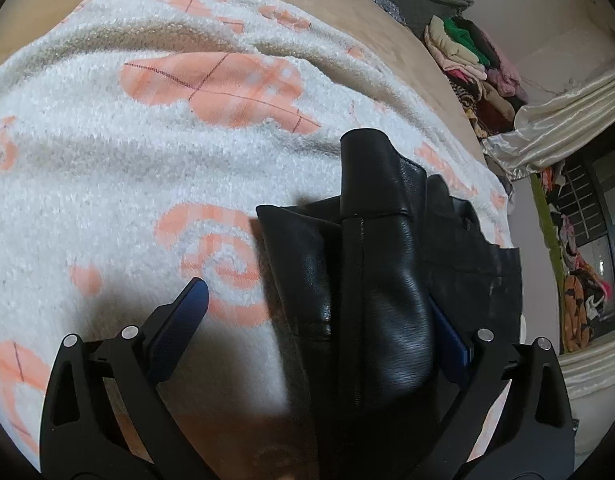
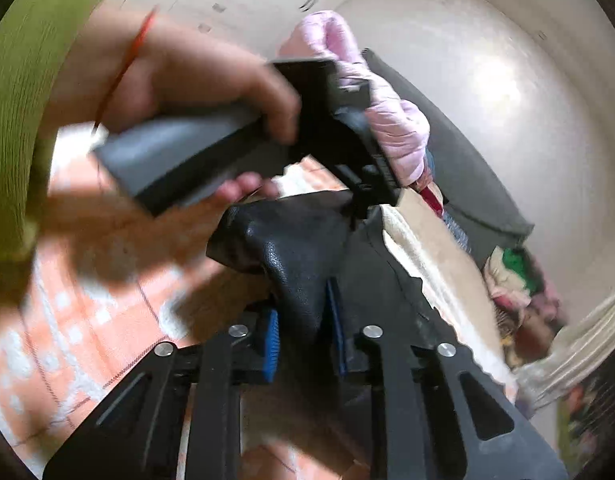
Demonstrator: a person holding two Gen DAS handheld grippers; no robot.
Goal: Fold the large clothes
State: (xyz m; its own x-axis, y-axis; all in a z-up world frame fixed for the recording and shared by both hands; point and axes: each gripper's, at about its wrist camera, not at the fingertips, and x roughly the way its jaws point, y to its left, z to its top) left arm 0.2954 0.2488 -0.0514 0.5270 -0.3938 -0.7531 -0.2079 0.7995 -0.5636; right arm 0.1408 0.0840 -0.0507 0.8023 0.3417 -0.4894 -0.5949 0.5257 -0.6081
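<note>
Now a shiny black leather garment (image 1: 371, 280) is seen draped on a fluffy white blanket with orange shapes (image 1: 147, 160). One bunched fold is pinched tight by the right gripper (image 2: 303, 320). The left gripper (image 1: 319, 312) is spread wide around another fold. Piled clothes (image 1: 471, 64) are stacked by the wall.

The left gripper (image 1: 319, 320) is a black plastic tool with two angled fingers, and each finger carries a flat blue pad (image 1: 183, 320). Round silver screws (image 1: 128, 332) sit at the joints of the linkage, and the black side plates have triangular cut-outs. The right gripper (image 2: 301, 340) has the same build: black arms, ribbed blue pads (image 2: 269, 346), silver screw heads (image 2: 372, 331). The person's hand (image 2: 195, 92) shows a thin red thread (image 2: 137, 40) at the wrist and a yellow-green ribbed knit sleeve (image 2: 23, 92) above it. The handle (image 2: 179, 160) of the tool in this hand is a grey block.
</note>
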